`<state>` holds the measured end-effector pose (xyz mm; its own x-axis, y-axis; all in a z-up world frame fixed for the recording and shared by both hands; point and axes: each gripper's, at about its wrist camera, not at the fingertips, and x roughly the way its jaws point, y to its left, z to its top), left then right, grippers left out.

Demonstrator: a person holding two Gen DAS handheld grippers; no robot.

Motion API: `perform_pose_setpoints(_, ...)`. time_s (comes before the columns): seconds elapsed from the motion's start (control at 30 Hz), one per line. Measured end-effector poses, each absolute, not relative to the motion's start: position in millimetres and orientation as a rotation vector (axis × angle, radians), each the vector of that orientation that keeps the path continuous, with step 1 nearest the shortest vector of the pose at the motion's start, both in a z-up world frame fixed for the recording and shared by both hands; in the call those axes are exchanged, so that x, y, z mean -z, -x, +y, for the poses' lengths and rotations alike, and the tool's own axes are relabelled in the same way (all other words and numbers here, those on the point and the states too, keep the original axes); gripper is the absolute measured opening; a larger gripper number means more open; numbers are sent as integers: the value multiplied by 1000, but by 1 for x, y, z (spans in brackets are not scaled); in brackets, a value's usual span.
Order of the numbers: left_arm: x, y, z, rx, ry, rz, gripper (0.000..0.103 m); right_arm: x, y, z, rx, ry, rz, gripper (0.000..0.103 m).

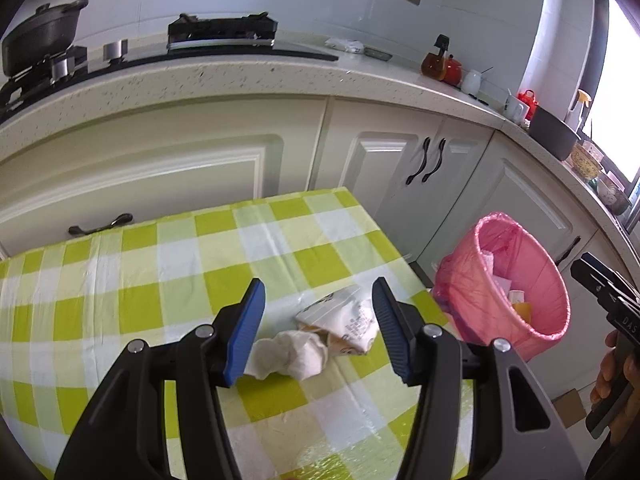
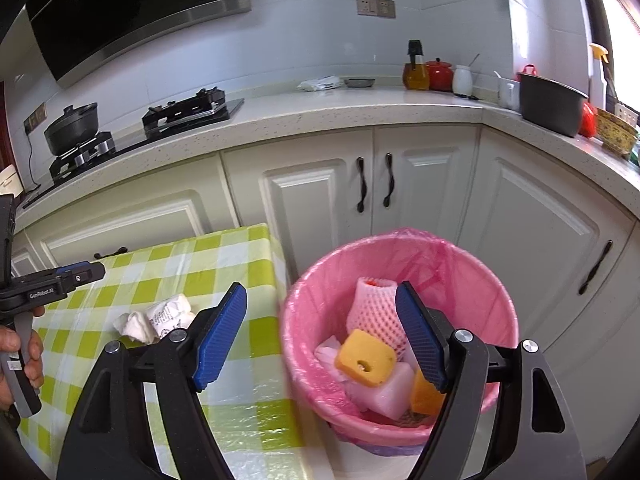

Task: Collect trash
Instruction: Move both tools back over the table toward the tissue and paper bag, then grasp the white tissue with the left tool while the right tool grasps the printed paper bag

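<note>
Two crumpled white scraps [image 1: 316,340] lie on the checked cloth [image 1: 120,280], both claws [image 1: 318,312] [image 2: 322,328] spread apart.

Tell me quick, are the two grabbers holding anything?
Left gripper: open, empty, above the tissue and wrapper.
Right gripper: open, empty, over the bin.

— Where is the light from?
— Daylight pours through the window [image 1: 618,92], blown out white at the right edge.
— Sharpness?
— Both views are bright; the fisheye bends the counter [image 2: 320,120] into a curve, corners go black, and the bin [image 2: 400,336] rim is slightly blurred.
</note>
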<state>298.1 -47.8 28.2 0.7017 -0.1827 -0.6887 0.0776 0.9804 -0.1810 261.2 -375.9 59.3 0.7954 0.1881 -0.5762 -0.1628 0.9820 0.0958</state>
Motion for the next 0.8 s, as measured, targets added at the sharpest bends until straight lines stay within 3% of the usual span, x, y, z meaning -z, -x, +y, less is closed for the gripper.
perform_pose_setpoints(0.6,38,-299,-43,170,152,912,56,-32,-265,-308,-290,10,701,73)
perform_pose_setpoints(0.67,43,-300,-44,173,151,921,49,-28,-266,-302,-299,17,711,73)
perform_pose_setpoints(0.8,49,-302,-43,174,150,933,47,-22,-268,-293,-311,27,725,73)
